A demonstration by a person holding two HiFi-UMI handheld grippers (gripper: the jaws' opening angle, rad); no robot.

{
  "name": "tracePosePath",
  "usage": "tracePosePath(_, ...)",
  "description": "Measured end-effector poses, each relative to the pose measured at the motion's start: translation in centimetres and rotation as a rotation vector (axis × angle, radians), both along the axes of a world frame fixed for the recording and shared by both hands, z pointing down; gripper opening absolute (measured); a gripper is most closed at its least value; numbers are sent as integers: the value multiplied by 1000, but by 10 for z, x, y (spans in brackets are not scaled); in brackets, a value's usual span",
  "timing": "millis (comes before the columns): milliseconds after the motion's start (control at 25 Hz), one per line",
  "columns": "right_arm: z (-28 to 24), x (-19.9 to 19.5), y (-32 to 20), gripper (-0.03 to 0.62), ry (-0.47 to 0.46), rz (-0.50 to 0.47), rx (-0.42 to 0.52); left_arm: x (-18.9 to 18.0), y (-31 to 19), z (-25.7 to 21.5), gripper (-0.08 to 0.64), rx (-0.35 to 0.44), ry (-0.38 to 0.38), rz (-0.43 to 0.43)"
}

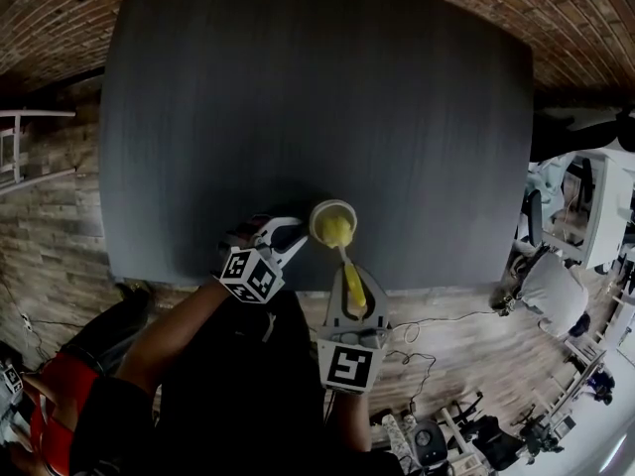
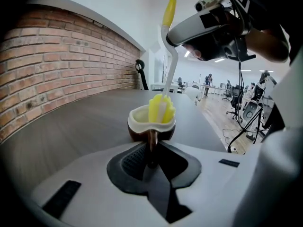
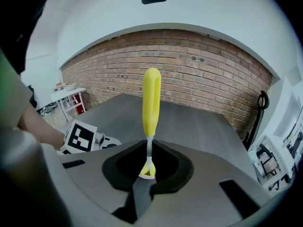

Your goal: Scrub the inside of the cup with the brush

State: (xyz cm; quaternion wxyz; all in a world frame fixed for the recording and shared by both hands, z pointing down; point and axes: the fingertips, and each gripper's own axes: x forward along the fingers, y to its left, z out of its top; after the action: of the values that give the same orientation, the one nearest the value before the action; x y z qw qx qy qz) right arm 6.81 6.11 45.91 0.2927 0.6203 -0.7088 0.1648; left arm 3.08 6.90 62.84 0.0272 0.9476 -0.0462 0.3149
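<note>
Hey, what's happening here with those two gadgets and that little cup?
A person holds a tool in each hand over a dark table. The left tool is clamped on the handle of a small cup, steadying it near the table's front edge. The right tool grips a yellow brush, whose bristle head sits inside the cup.

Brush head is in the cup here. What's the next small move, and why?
Probably a small circular sweep of the brush head around the inner wall of the cup, driven by the right gripper. The bristles sit inside the rim, the right gripper is shut on the brush, and the left gripper pinches the cup's handle, so the cup looks steadied for scrubbing.
</note>
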Motion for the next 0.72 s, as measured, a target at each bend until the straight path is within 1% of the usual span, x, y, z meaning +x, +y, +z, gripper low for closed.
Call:
tracePosePath(160, -1, 2, -1, 52, 128, -51, 45, 0, 0, -1, 80, 3, -4, 1)
tracePosePath(240, -2, 3, -4, 54, 144, -50, 90, 0, 0, -1, 81, 5, -5, 1)
tracePosePath(280, -2, 3, -6, 54, 130, -32, 112, -1, 0, -1, 81, 5, -5, 2)
tracePosePath(320, -1, 5, -7, 54, 95, 8, 133, -1, -1, -1, 80, 5, -4, 2)
tracePosePath(400, -1, 10, -9, 54, -1, 101, 179, -1, -1, 0, 81, 2, 0, 0)
tracePosePath(440, -2, 12, -11, 52, -41, 126, 203, 0, 0, 0, 81, 0, 2, -1)
tracePosePath(560, -6, 14, -19, 51, -116, 158, 263, 1, -1, -1, 81, -3, 6, -3)
tracePosePath(720, -8, 11, -23, 50, -163, 169, 293, 1, 0, -2, 80, -4, 5, -6)
